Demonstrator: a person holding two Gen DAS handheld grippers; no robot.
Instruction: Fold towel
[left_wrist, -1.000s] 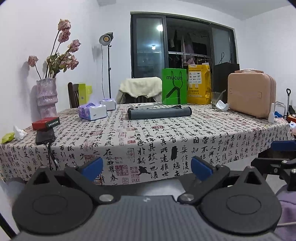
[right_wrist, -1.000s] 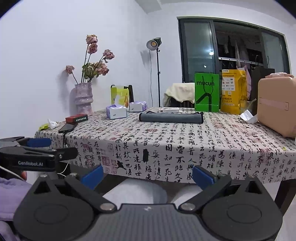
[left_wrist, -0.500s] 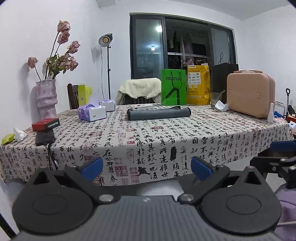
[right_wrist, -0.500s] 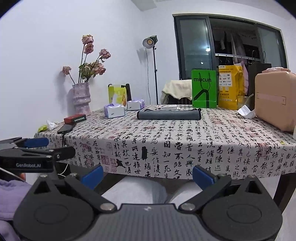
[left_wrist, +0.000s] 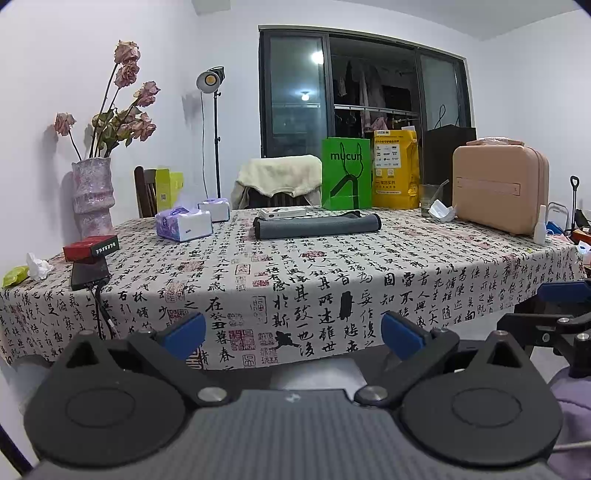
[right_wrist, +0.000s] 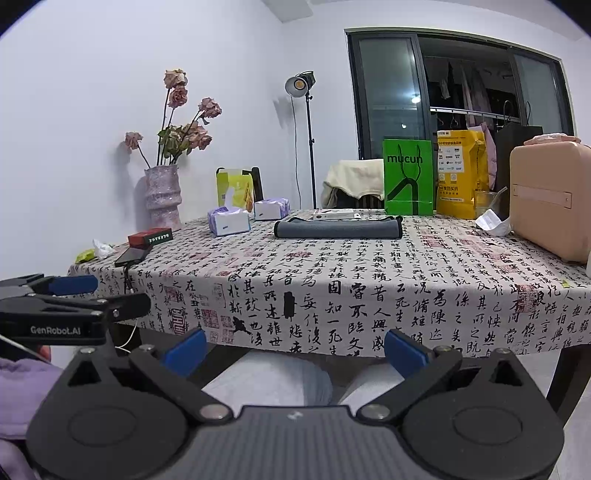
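A dark grey towel, folded into a long flat strip, lies across the far middle of the table; it also shows in the right wrist view. My left gripper is open and empty, held low in front of the table's near edge. My right gripper is open and empty, also below the near edge, over the person's knees. Each gripper shows at the edge of the other's view.
The table has a calligraphy-print cloth. On it stand a vase of dried roses, tissue boxes, a red box, a phone with cable, a green bag, a yellow bag and a pink case.
Both grippers have drifted slightly; the right wrist view has shifted so the table sits a little more to the right. The towel has not moved.
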